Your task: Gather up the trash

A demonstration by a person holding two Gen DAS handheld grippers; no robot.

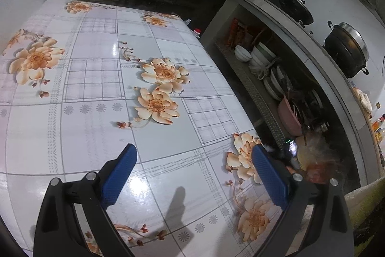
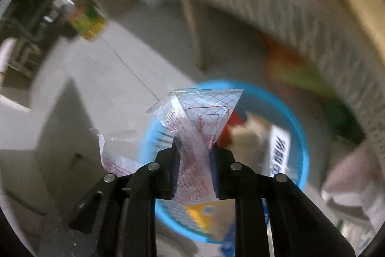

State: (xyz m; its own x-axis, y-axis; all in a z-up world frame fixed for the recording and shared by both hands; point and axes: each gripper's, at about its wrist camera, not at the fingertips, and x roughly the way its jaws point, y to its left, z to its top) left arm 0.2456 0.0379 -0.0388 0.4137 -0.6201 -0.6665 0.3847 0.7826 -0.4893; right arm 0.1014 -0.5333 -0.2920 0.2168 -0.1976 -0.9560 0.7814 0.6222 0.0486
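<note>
Closest to us, our right gripper is clamped on a crumpled clear plastic wrapper printed with red text and a blue grid, its blue pads pressing it from both sides. Directly below it on the floor sits a round blue basket, already holding trash: a white box with dark lettering, something red and a yellow packet. The view is blurred, so finer detail there is lost on us. Farther off on the grey tiled floor stands a bottle with a yellow-green label.

Our left gripper hangs with its blue fingers wide apart and nothing between them, above a table covered in a glossy cloth of grey checks and orange flowers. Past the table's far edge a stone counter runs along the wall, with stacked white bowls and a pink basin on the shelf underneath. On top stand a lidded black pot and a dark wok
</note>
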